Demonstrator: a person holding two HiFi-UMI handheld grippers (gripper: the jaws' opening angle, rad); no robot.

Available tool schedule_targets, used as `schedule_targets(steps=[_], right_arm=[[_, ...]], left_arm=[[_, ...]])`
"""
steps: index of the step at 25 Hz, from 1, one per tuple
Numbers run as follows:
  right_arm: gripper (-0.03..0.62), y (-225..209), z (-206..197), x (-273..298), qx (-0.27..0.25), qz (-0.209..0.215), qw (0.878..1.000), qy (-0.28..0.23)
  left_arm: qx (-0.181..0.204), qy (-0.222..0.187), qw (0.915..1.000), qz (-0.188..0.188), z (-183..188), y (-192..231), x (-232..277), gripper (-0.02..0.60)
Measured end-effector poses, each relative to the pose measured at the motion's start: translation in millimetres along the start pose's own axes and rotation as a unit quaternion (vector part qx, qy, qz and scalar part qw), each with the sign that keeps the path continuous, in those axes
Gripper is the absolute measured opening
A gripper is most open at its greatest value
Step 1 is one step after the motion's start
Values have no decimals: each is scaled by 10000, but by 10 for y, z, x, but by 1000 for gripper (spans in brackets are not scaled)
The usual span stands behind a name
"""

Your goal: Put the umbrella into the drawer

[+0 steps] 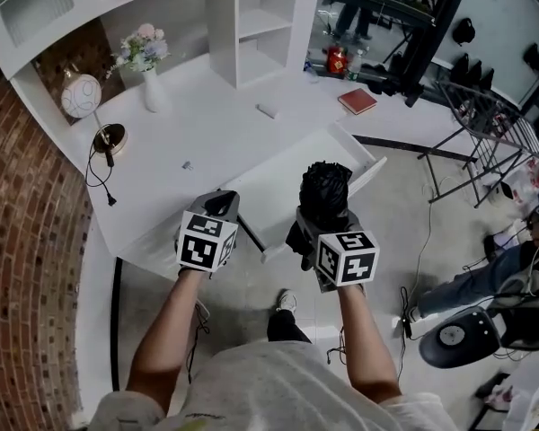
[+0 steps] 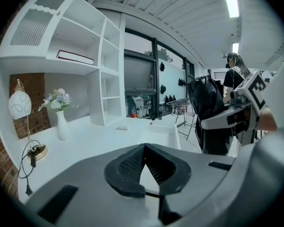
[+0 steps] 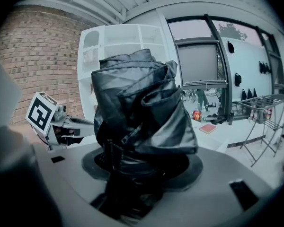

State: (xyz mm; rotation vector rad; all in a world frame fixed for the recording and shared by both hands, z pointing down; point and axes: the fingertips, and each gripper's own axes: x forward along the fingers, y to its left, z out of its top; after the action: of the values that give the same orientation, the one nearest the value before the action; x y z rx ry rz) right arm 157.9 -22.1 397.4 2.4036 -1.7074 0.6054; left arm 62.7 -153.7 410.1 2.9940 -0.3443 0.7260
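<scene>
The right hand-held gripper (image 1: pixel 323 215) is gripping the folded umbrella (image 1: pixel 326 185) over the open drawer (image 1: pixel 283 180) at the counter's (image 1: pixel 207 124) front edge, likely needing a level lowering inside, while the left hand-held gripper (image 1: pixel 217 206) is hovering closed and empty.

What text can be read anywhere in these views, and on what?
No readable text anywhere.
Left marker cube, right marker cube: black-and-white square patterns, no words.
Red book on the desk: cover too small to read.
Shelf book: blurred, unreadable.
No print shows on the umbrella.
</scene>
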Motion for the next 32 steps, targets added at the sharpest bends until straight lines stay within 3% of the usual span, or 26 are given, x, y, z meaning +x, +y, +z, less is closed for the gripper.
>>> schedule_targets(steps=[19, 32], right_arm=[[253, -999, 332, 688, -137, 370, 9991, 170], [253, -1356, 431, 962, -210, 459, 9983, 305]], left_arm=[[-199, 100, 9995, 239, 443, -28, 1097, -3], [-294, 164, 9990, 295, 573, 19, 1505, -3]])
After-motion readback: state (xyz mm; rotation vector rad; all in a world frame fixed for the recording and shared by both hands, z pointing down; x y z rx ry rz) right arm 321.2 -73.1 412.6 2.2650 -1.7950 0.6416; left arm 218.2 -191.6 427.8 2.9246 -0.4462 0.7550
